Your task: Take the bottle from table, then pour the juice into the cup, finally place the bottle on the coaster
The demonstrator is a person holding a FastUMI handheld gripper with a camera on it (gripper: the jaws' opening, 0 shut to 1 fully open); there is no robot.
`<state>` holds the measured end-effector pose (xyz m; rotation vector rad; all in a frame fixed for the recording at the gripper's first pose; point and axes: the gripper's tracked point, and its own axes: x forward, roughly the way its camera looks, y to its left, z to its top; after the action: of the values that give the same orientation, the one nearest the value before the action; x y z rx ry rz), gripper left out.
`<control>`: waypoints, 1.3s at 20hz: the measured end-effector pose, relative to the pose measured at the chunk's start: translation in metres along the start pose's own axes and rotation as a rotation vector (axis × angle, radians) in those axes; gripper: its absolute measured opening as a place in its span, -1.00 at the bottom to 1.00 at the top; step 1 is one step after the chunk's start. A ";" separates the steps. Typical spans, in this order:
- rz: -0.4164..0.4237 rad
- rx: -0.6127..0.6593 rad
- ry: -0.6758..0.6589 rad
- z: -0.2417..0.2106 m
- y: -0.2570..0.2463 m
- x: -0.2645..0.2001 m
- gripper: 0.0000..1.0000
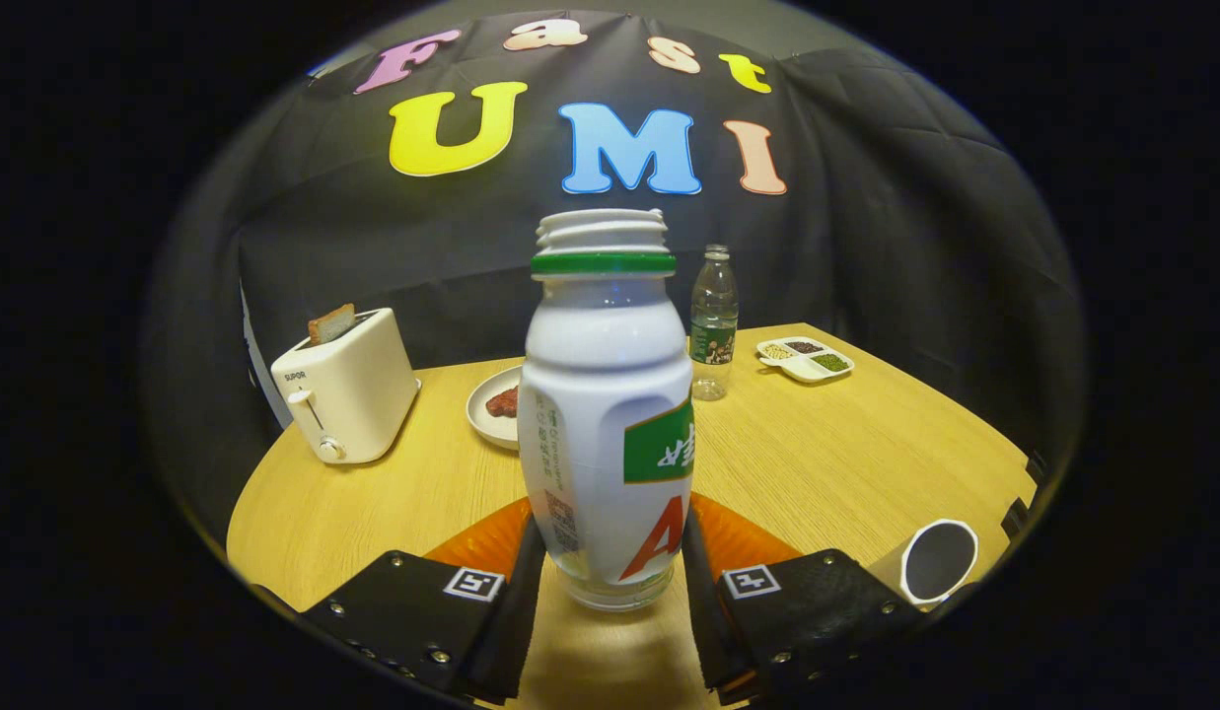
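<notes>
My black two-finger gripper (610,592) clamps the upright, uncapped white plastic bottle with the green neck ring (606,414) between both fingers, above the round orange coaster (738,537), the white cup (933,562) lying off right on the wooden table (846,454).

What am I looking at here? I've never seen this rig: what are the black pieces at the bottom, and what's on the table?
The camera rides on a hand-held two-finger gripper and looks forward along its fingers, the black pieces. They press on both sides of a white uncapped bottle, upright over an orange coaster. Beside the fingers stands a white cup. Farther back on the wooden table are a toaster with bread in it, a plate of food, a clear water bottle and a divided snack tray.
</notes>
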<state>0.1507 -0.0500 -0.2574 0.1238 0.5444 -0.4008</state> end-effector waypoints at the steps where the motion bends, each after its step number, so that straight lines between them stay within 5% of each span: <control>1: -0.002 0.000 -0.001 0.001 0.000 0.004 0.32; 26: 0.000 -0.151 -0.022 0.017 0.038 0.101 0.35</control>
<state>0.2525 -0.0527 -0.2959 -0.0260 0.5509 -0.3588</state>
